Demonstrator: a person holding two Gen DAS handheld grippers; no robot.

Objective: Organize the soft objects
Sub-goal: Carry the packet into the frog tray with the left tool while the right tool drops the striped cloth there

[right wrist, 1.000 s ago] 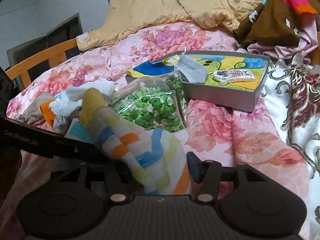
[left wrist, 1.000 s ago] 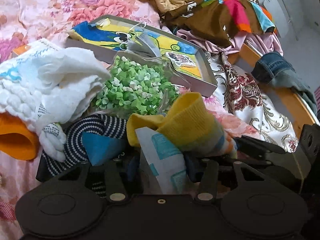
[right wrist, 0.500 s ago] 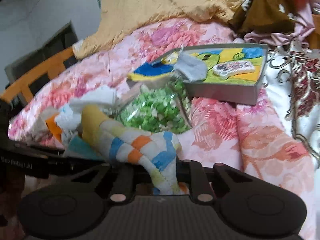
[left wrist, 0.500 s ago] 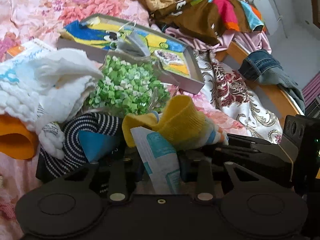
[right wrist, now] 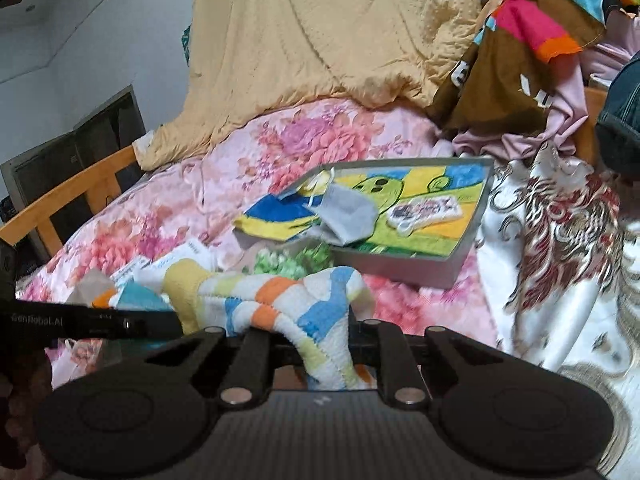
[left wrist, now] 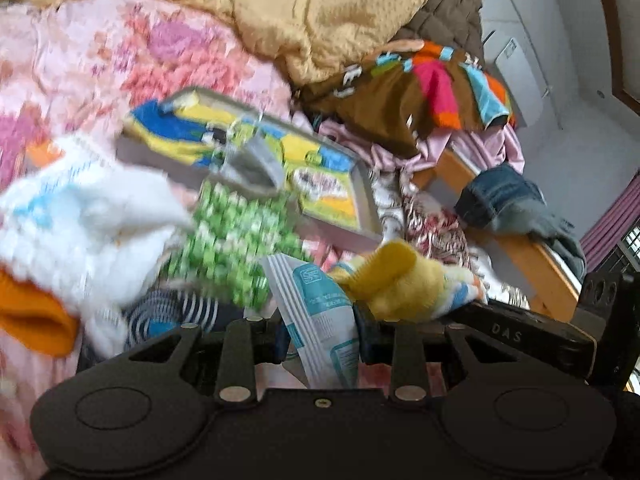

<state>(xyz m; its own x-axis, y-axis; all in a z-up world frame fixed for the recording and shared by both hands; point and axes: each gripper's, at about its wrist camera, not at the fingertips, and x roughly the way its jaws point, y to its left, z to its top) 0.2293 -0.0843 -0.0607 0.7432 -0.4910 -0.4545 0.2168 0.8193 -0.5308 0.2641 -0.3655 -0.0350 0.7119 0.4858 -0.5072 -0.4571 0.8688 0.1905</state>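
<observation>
Striped sock (right wrist: 288, 304): soft, light, limp; right gripper (right wrist: 310, 344) fingers clamped mid-length. Tissue packet (left wrist: 320, 312): light, slippery film, crushable; left gripper (left wrist: 320, 340) fingers pinching its lower end.

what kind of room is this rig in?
Most likely a bedroom: the work surface is a bed with a pink floral quilt, a bunched tan blanket at its head, and a wooden bed rail along the edge. Loose clothing is piled beside them.
</observation>
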